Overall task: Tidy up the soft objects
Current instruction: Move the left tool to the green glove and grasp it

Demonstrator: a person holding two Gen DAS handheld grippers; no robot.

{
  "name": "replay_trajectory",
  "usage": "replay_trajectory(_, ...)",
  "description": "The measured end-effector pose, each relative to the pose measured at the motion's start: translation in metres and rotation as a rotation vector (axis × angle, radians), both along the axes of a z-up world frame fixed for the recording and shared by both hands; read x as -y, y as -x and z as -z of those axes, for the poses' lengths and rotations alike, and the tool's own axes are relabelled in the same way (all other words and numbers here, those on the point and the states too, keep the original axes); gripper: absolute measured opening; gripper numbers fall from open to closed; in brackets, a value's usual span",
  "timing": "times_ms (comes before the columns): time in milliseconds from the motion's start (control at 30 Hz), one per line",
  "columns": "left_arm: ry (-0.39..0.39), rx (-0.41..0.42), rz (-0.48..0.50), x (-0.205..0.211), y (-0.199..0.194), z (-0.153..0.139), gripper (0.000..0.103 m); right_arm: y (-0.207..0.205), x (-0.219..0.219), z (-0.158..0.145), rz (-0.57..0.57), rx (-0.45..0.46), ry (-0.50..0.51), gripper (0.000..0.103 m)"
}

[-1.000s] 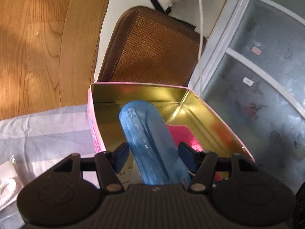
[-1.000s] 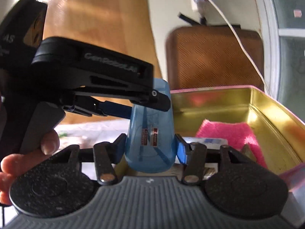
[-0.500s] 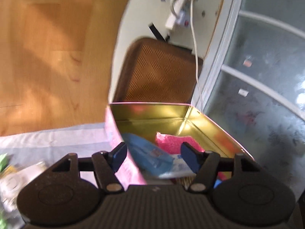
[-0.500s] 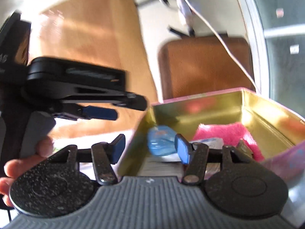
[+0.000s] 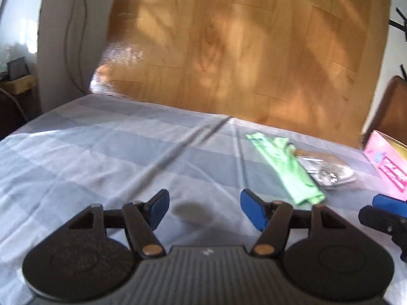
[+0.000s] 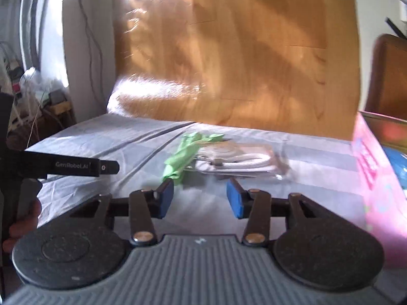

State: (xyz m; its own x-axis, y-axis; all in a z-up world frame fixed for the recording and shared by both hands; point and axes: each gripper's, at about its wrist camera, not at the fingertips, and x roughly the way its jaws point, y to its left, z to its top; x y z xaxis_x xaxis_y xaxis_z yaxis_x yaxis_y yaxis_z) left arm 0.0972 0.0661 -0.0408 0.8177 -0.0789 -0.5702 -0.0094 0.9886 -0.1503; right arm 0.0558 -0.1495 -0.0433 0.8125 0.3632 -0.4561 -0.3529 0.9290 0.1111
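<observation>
My left gripper (image 5: 203, 203) stands open over the blue-grey checked sheet (image 5: 101, 157), nothing between its fingers. To its right lie a green cloth (image 5: 287, 167) and a clear packet holding a white cord (image 5: 328, 170). The pink tin (image 5: 386, 162) shows at the right edge. In the right wrist view my right gripper (image 6: 201, 193) is closing its jaws on nothing. It hovers just short of the green cloth (image 6: 183, 155) and the clear packet (image 6: 236, 160). The pink tin (image 6: 374, 167) stands to the right with a blue bottle (image 6: 396, 162) inside.
A wooden headboard (image 5: 241, 45) rises behind the bed. A brown chair back (image 6: 389, 76) stands behind the tin. The left gripper's finger (image 6: 76, 166), with a hand (image 6: 23, 226) on its handle, reaches in from the left of the right wrist view. Cluttered shelves (image 6: 38, 89) sit far left.
Both grippers let go of the blue bottle, which dropped into the pink tin. Both then swung left, away from the tin, over the sheet. The right jaws have narrowed.
</observation>
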Motion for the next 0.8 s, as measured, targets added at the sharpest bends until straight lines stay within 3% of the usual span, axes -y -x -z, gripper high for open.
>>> replay_trajectory(67,0.111,-0.018,0.003,-0.016,-0.006,0.002,0.062,-0.015,-0.018,0.003,-0.015,-0.021,0.027,0.04)
replay_trajectory(200,0.141,-0.019,0.01,-0.018,-0.009,0.001,0.062,-0.047,-0.041,0.013,0.03,-0.069,0.09,0.031)
replay_trajectory(233,0.134,-0.017,0.019,-0.017,-0.007,0.002,0.062,-0.054,-0.044,0.016,0.042,-0.079,0.109,0.023)
replay_trajectory(267,0.129,-0.015,0.027,-0.015,-0.007,0.002,0.062,-0.06,-0.045,0.02,0.049,-0.096,0.123,0.01)
replay_trajectory(300,0.126,-0.013,0.033,-0.013,-0.006,0.002,0.062,-0.062,-0.044,0.022,0.053,-0.109,0.106,0.006)
replay_trajectory(367,0.142,-0.014,0.04,-0.012,-0.006,0.004,0.062,-0.055,-0.039,0.019,0.045,-0.137,0.054,0.005)
replay_trajectory(467,0.197,-0.023,0.055,-0.018,-0.007,0.006,0.063,-0.017,-0.039,0.013,-0.052,-0.148,0.005,0.005)
replay_trajectory(600,0.328,-0.061,0.205,-0.024,-0.006,0.008,0.064,0.038,-0.025,0.025,-0.111,-0.189,-0.08,0.006)
replay_trajectory(733,0.523,-0.191,0.316,-0.022,0.007,0.007,0.064,0.058,-0.008,0.025,-0.106,-0.193,-0.152,0.005)
replay_trajectory(800,0.567,-0.26,0.353,-0.012,0.011,0.005,0.067,0.06,-0.001,0.025,-0.107,-0.199,-0.203,0.005)
